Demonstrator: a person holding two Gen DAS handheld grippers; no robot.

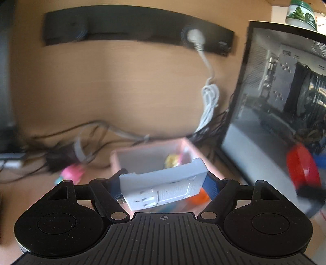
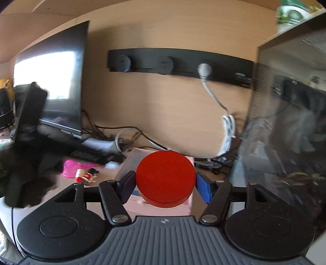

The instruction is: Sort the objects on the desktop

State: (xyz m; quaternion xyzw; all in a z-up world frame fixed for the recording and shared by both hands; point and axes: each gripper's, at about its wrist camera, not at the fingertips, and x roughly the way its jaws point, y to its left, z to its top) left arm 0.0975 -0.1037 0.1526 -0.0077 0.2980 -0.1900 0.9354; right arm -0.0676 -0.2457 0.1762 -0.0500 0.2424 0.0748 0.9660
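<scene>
My left gripper [image 1: 165,181] is shut on a flat white rectangular device [image 1: 163,183] with a printed label, held tilted above a pink open box [image 1: 117,161]. Inside the box lie a yellow item [image 1: 171,160] and an orange one [image 1: 200,196]. My right gripper [image 2: 165,180] is shut on a red round puck [image 2: 165,175], its pads pressing both sides, over the same pink box [image 2: 163,211]. In the left wrist view the red puck [image 1: 301,165] shows at the right edge, blurred.
A glass-sided computer case [image 1: 275,97] stands close on the right, with a green-and-white jar [image 1: 301,13] on top. A black power strip [image 2: 179,63] with a white plug and coiled cable [image 2: 228,130] is on the wooden wall. A monitor [image 2: 55,81], keyboard [image 2: 89,156], tangled cables and a pink toy [image 2: 71,168] lie left.
</scene>
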